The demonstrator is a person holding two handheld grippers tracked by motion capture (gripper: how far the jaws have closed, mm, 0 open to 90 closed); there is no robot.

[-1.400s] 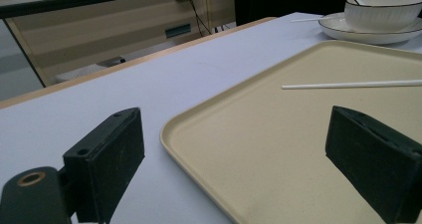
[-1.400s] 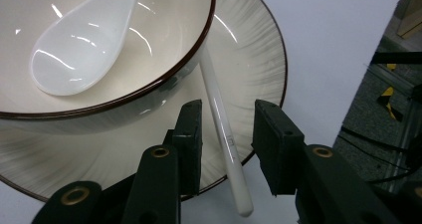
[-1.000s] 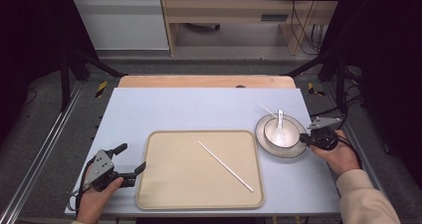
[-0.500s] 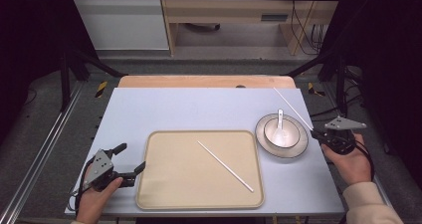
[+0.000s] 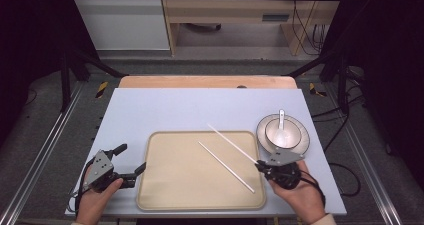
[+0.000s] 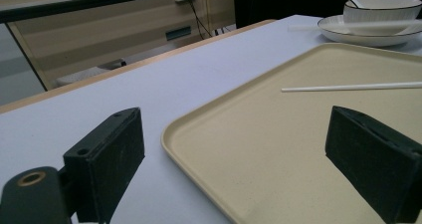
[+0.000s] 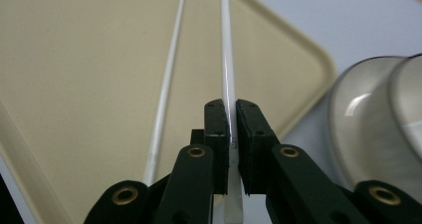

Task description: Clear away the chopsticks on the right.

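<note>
Right tongs (image 5: 260, 166): at about 5 o'clock on the surface (image 5: 165, 110), jaws pinched nearly shut on the near end of a white chopstick (image 5: 232, 143); the right gripper view has the stick (image 7: 227, 69) clamped between the two black pads.
Held chopstick: it slants from the tongs towards 11 o'clock, over the right part of the tray (image 5: 165, 185), its far tip past the tray's far rim.
Right hand pose: the hand (image 5: 296, 195) comes in from 6 o'clock, palm behind the gripper, jaws pointing towards 10 o'clock and roughly level.
Left tongs (image 5: 131, 160): at 7 o'clock, jaws wide apart with nothing between them, straddling the tray's left rim (image 6: 199, 149); the hand (image 5: 97, 195) rests low on the surface.
Second chopstick (image 5: 226, 166): lying flat on the tray, just left of the held one and nearly parallel.
Risk, grip: the hold is at the very end of a thin, smooth stick, so it could pivot or slip out.
Risk, landing: released with the tip over the rim, it may roll off or knock the lying stick.
Bowl and plate (image 5: 283, 133): at 2 o'clock, spoon inside; a wide swing could strike them.
</note>
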